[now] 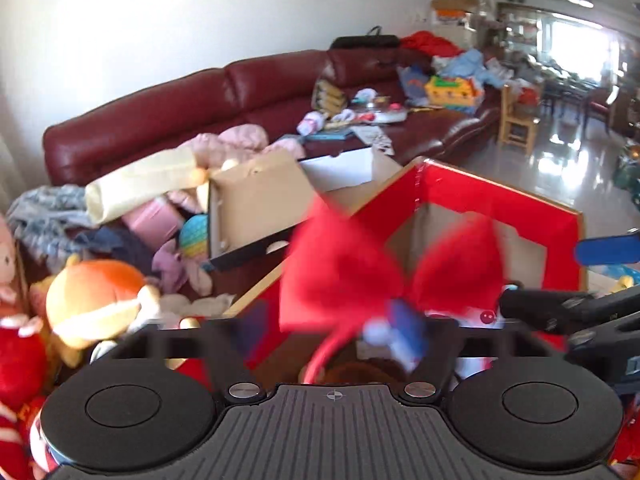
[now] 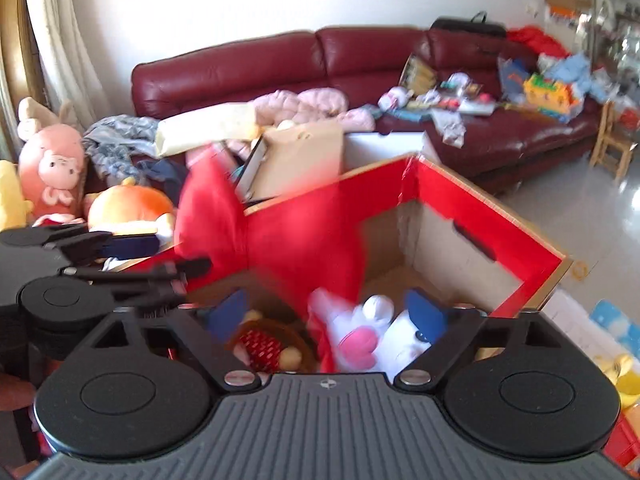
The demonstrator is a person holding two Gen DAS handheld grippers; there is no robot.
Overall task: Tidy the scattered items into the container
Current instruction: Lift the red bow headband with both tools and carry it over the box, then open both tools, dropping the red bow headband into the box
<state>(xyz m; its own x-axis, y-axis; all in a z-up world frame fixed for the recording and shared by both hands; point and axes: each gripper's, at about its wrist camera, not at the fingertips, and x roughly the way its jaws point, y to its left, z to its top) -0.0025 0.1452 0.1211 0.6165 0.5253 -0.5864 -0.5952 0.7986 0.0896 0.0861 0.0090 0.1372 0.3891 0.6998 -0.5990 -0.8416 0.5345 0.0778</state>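
Note:
A big red plush bow (image 1: 352, 276) on a headband hangs in front of my left gripper (image 1: 332, 328), blurred by motion, over the red-rimmed cardboard box (image 1: 500, 196). Whether the left fingers pinch it I cannot tell. In the right wrist view the same bow (image 2: 272, 236) hangs over the box (image 2: 480, 200). My right gripper (image 2: 332, 316) is open above the box, blue fingertips (image 2: 426, 312) wide apart. Inside lie a white and pink plush toy (image 2: 360, 336) and a red ball-like item in a brown basket (image 2: 264, 346). The left gripper (image 2: 132, 268) shows at the left.
A dark red sofa (image 2: 360, 60) piled with clothes and toys stands behind. Plush toys, an orange one (image 2: 128, 204) and a pink one (image 2: 52, 164), lie left of the box. A brown carton (image 2: 300, 160) leans behind it. Tiled floor (image 2: 580, 216) lies to the right.

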